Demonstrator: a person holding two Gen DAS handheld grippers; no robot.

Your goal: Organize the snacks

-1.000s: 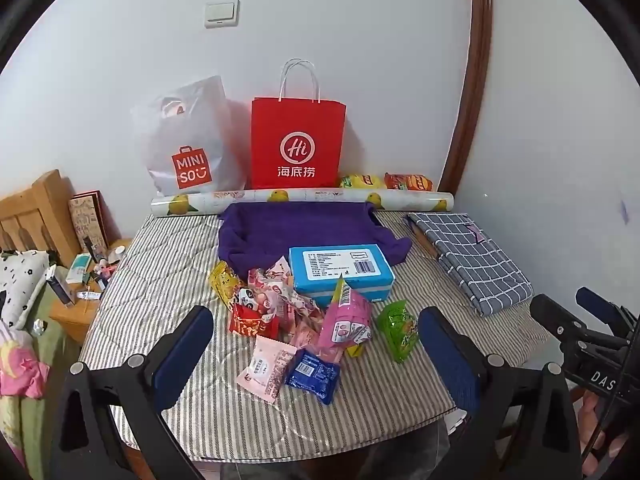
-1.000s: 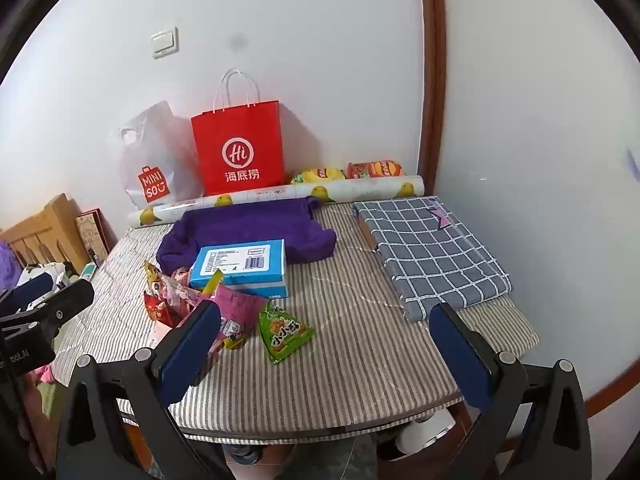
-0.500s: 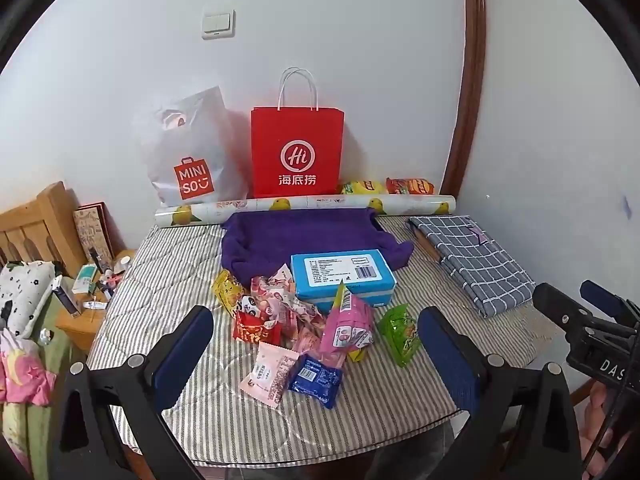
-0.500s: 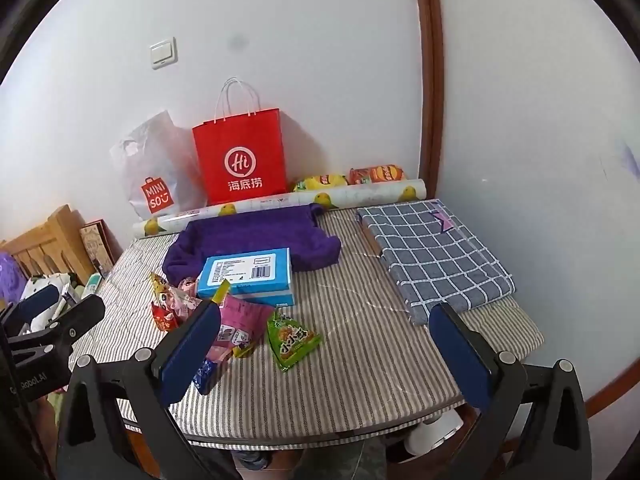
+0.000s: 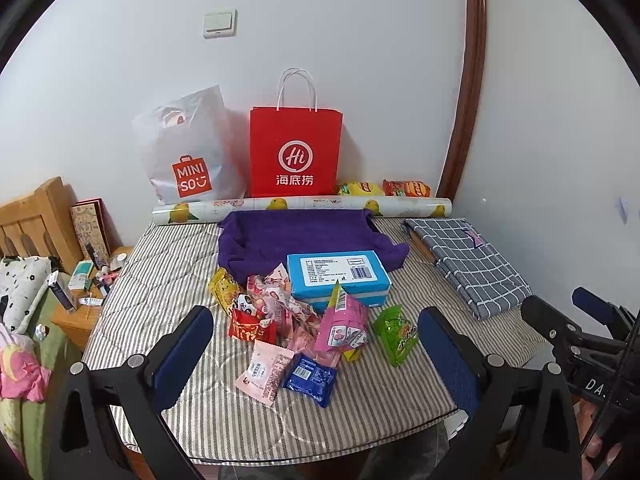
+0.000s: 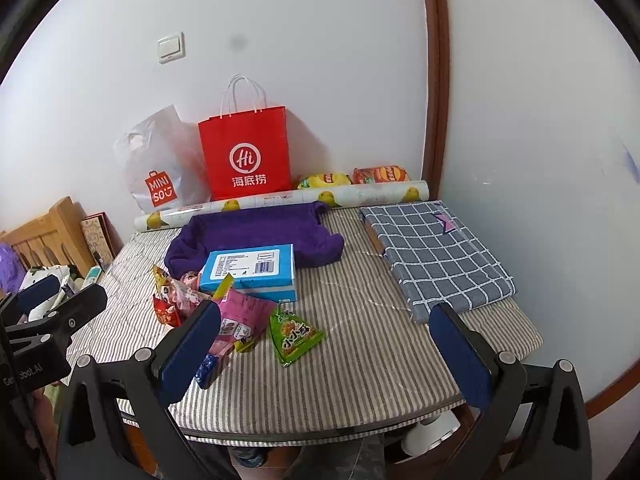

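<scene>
snacks: a loose heap of crinkly foil and plastic packets point(image 5: 296, 320) lay near the front middle of the table, just in front of a flat blue box point(image 5: 338, 276); a green triangular pouch point(image 6: 294, 336) sat a little apart toward the right edge, a pale pink flat packet point(image 5: 266, 372) and a dark blue one point(image 5: 310, 374) nearest the front edge.
left gripper: point(image 5: 316, 356) blue padded fingers stood wide apart above the front edge, holding nothing.
right gripper: point(image 6: 326, 354) fingers likewise spread apart and empty, over the front right part.
table: covered with a quilted striped cloth point(image 6: 360, 360); a soft purple towel point(image 5: 296, 240) lay behind the box, a folded grey checked fabric point(image 6: 436, 256) by the right edge, a glossy lemon-print roll point(image 5: 304, 206) along the back edge.
back edge: a stiff red paper bag point(image 5: 296, 156) and a limp white plastic bag point(image 5: 188, 152) leaned on the white wall.
change: against the earlier frames both cameras sat slightly higher and farther back; the packets lay as before.
room: wooden headboard point(image 5: 36, 220) at left, brown door trim point(image 5: 466, 80) at right.
</scene>
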